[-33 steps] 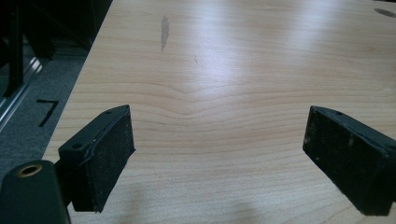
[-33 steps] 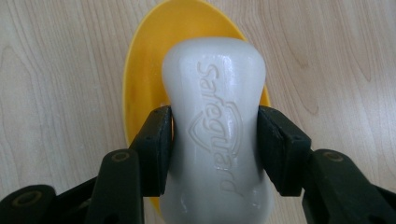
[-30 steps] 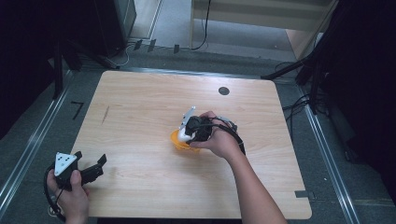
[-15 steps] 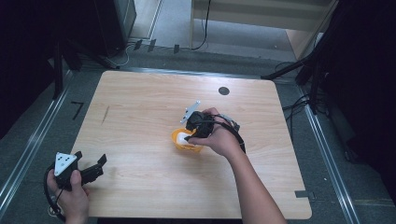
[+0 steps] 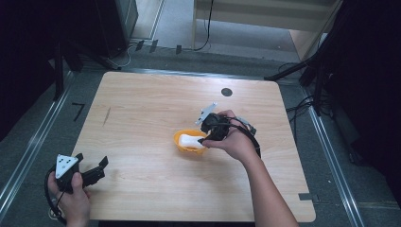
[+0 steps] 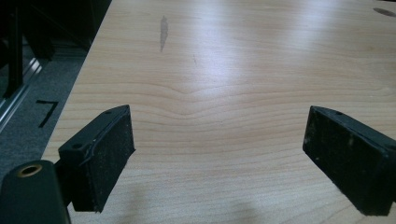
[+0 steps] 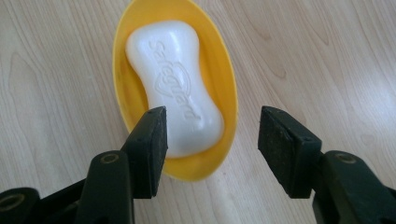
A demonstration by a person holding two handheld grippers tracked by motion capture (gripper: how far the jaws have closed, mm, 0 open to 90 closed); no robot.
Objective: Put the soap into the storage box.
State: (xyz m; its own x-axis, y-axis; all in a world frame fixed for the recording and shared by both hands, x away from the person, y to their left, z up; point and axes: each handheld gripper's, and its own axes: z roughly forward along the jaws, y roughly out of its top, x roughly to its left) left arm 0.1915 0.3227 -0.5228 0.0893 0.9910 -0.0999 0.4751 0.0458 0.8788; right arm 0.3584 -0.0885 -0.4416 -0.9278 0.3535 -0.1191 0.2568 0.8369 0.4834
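Soap bar (image 7: pixel 175 84), white w/ "Safeguard" embossed on top, lies lengthwise in a yellow oval dish (image 7: pixel 223 79) near the middle of the desk (image 5: pixel 142 113). In the high view the dish (image 5: pixel 182 142) sits just beside the right gripper (image 5: pixel 204 140), on that gripper's left side. Soap (image 5: pixel 191 141) is resting in the dish, not gripped by anything.

Right gripper (image 7: pixel 212 140) hangs over the near end of the dish, jaws spread apart w/ nothing between them. In the right gripper view one jaw overlaps the dish rim and the soap's edge, the other is over bare wood beside the dish (whether the pads touch the dish can't be told from this angle). The right hand (image 5: pixel 234 142) wraps the gripper body, forearm coming in from the bottom edge.

Left gripper (image 5: pixel 97 166) is well apart from the dish, at the desk's front-left corner, held by the left hand (image 5: pixel 71 198); grey three-cornered plate on top. Its jaws are wide apart, empty. The left gripper view (image 6: pixel 215 149) has bare wood grain between them, plus a dark smudge (image 6: pixel 163 30) farther up the desk.

A small dark round spot (image 5: pixel 227 91) sits near the far edge of the desk. Cables run across the grey floor (image 5: pixel 179 28) beyond it.
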